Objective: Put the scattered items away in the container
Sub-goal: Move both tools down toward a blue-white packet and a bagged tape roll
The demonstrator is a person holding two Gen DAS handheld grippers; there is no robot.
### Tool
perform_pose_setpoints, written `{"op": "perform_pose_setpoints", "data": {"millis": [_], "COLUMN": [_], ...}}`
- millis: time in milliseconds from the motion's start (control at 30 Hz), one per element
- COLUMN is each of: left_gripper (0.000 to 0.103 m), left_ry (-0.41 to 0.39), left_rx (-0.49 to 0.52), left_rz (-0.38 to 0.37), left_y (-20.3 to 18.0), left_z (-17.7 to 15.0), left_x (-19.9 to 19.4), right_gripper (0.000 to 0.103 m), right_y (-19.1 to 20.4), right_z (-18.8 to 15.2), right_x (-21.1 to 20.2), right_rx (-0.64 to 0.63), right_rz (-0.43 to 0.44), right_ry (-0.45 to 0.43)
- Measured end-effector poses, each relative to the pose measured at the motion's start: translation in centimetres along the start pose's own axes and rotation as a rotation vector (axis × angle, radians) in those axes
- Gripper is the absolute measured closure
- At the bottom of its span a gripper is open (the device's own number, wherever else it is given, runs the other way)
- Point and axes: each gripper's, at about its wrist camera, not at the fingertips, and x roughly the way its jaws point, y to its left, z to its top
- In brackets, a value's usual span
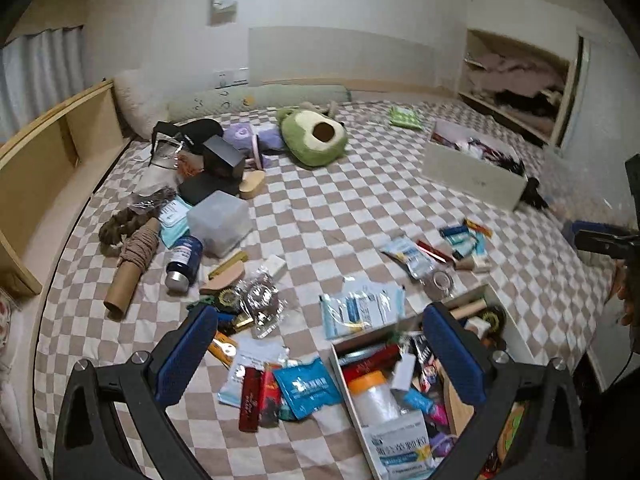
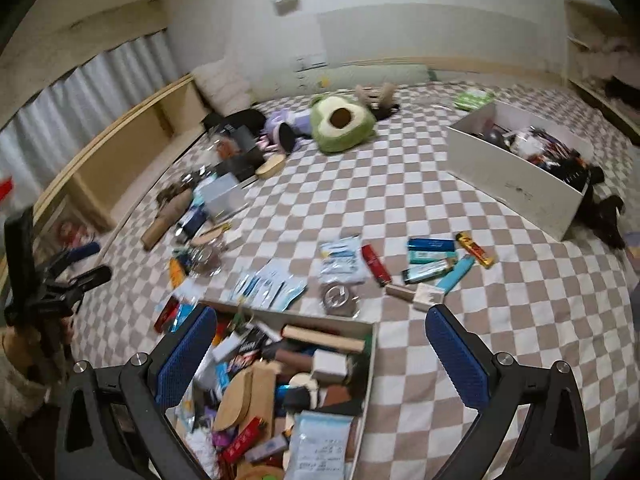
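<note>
A white open box packed with small items lies on the checkered bed near me; it also shows in the right wrist view. My left gripper is open and empty, above the box's left edge and a blue sachet. My right gripper is open and empty above the box's far end. Loose items lie beyond: mask packets, a red lighter, blue lighters, a clear round tin. The left gripper also shows at the right wrist view's left edge.
A second white box full of items sits at the right. An avocado plush lies far back. A heap with a cardboard tube, blue bottle and clear tub lies left. A wooden frame borders the bed.
</note>
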Motion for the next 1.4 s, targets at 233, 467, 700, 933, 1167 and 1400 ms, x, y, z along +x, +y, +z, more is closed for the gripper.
{"op": "perform_pose_setpoints", "data": {"millis": [233, 467, 700, 933, 1167, 1400], "left_gripper": [0.0, 0.003, 0.012, 0.013, 0.013, 0.013], "left_ry": [0.05, 0.164, 0.339, 0.438, 0.5, 0.574], "left_rx": [-0.051, -0.129, -0.083, -0.093, -0.208, -0.229], "left_rz": [0.033, 0.033, -0.002, 0.015, 0.034, 0.038], "left_y": [2.6, 4.4, 3.0, 4.4, 9.1, 10.9], "left_z": [2.9, 4.2, 1.2, -0.6, -2.5, -5.1], "left_x": [1.1, 6.1, 12.5, 15.9, 16.6, 17.1], "right_gripper": [0.0, 0.0, 0.0, 0.022, 0.022, 0.022], "right_y": [-4.5, -5.6, -5.3, -3.3, -2.3, -2.0], "right_z": [4.6, 6.3, 4.0, 3.9, 4.0, 4.5], "right_x": [1.7, 4.7, 11.8, 17.0, 21.3, 24.6], "right_rx": [0.174, 0.188, 0.196, 0.133, 0.114, 0.066], "right_rz": [-0.051, -0.093, -0.025, 0.004, 0.011, 0.002], "right_ry": [0.062, 0.08, 0.237, 0.331, 0.393, 0.434]}}
